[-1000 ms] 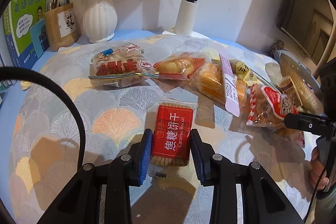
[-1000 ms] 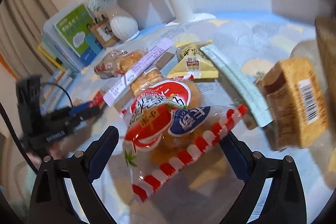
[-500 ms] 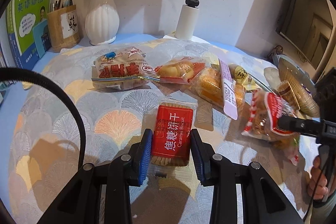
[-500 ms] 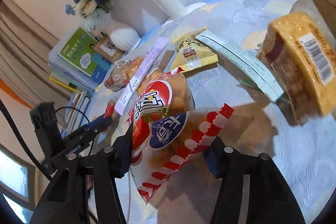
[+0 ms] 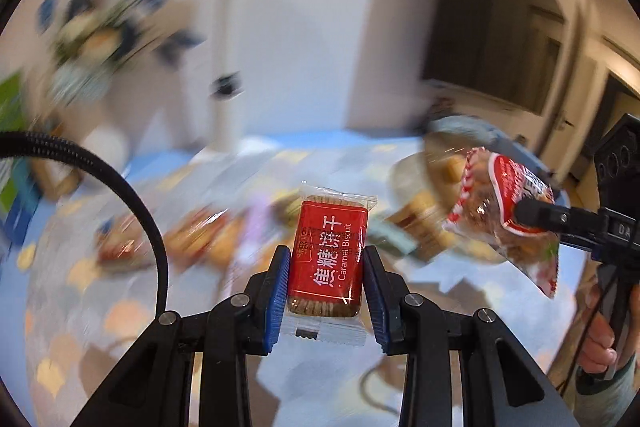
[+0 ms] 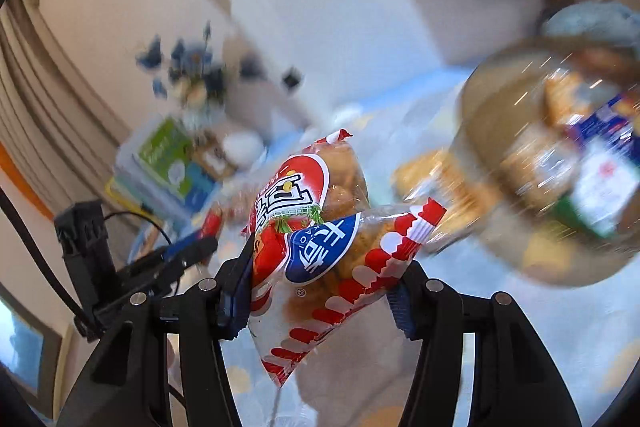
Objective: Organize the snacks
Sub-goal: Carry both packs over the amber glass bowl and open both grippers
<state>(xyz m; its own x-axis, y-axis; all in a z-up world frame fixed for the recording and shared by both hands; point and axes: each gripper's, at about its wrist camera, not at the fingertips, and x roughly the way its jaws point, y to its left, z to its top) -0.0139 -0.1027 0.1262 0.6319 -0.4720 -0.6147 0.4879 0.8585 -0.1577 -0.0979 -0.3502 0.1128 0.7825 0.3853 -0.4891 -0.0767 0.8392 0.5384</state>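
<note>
My left gripper (image 5: 325,267) is shut on a red caramel biscuit pack (image 5: 332,227) and holds it upright above the patterned tablecloth (image 5: 120,307). Between the pads of my right gripper (image 6: 324,267) is a red, white and blue snack bag (image 6: 316,211), gripped and raised off the table. From the left wrist view this snack bag (image 5: 492,203) hangs at the right, pinched by the right gripper's fingers (image 5: 536,215). The left gripper (image 6: 188,251) shows at the left of the right wrist view. A round beige basket (image 6: 476,115) with snacks inside lies blurred ahead on the right.
Several more snack packs (image 5: 208,239) lie blurred on the cloth. A white vase of flowers (image 6: 240,147), books (image 6: 168,163) and a white lamp pole (image 5: 228,75) stand at the back. A person's hand (image 5: 600,339) holds the right gripper's handle.
The right gripper closed on the snack bag. Both grippers rose off the table with their packs, and both views swung towards the basket on the right.
</note>
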